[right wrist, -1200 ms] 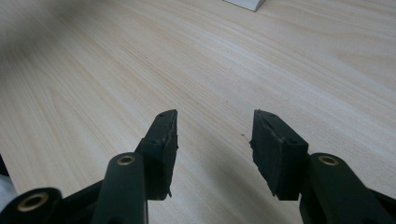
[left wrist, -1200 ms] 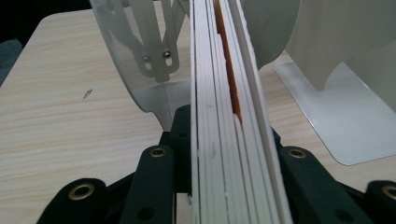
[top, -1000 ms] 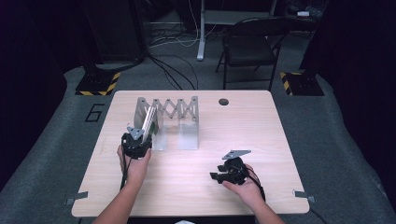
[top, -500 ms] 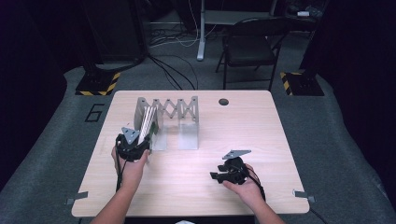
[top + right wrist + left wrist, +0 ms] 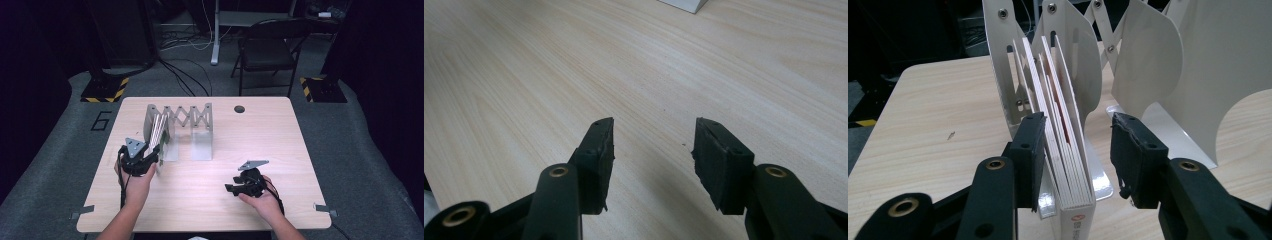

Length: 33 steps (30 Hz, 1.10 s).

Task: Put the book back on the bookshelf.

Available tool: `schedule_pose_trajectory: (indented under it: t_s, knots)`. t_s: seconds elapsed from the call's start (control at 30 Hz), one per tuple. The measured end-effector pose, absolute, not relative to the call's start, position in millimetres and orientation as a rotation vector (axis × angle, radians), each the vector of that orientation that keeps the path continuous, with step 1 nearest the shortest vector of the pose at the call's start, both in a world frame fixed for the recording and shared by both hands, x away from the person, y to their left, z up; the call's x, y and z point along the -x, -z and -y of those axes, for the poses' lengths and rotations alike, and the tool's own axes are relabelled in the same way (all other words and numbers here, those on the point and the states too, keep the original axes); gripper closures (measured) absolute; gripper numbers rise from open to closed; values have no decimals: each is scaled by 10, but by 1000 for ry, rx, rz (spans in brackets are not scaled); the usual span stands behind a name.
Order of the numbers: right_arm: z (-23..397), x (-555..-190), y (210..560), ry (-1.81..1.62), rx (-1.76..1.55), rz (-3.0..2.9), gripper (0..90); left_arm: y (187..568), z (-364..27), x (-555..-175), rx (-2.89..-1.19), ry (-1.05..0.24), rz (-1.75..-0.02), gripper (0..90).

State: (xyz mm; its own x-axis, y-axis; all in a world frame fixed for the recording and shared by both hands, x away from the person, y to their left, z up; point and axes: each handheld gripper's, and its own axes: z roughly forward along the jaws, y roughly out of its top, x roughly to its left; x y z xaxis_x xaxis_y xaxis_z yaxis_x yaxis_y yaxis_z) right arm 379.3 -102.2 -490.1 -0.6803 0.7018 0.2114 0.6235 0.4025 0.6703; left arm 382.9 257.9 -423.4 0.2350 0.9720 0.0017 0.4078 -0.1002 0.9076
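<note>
Left gripper [image 5: 1075, 152] has just been opening, released around the book [image 5: 1068, 165] at frame centre; withdraw straight back, leaving it upright in the rack [image 5: 1148, 65]. Right gripper [image 5: 651, 160] is unclenched and empty.

You're in lab or studio: dark curtains, hazard-striped stand bases [image 5: 102, 90], floor cables [image 5: 185, 80], folding chair [image 5: 267, 52], lone worktop [image 5: 300, 150].

The left gripper [image 5: 150, 155] sits at the left of the table in the high view, held up off the surface, forearm reaching in from below. Its jaws have just been opening and stand apart; the left pad [image 5: 1030, 150] touches what lies between them, the right pad is clear of it. The right gripper [image 5: 231, 188] rests low, pointing left, jaws parted with nothing between them.
</note>
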Motion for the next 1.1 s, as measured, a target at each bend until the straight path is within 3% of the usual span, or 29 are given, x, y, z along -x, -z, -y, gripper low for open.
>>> schedule_pose_trajectory:
  t_s: [1.1]
  knots:
    - [1071,-3798,4896,-1139,-1227,-2541,506,4176,-2707,-3636,-1661,-747,-1286,540]
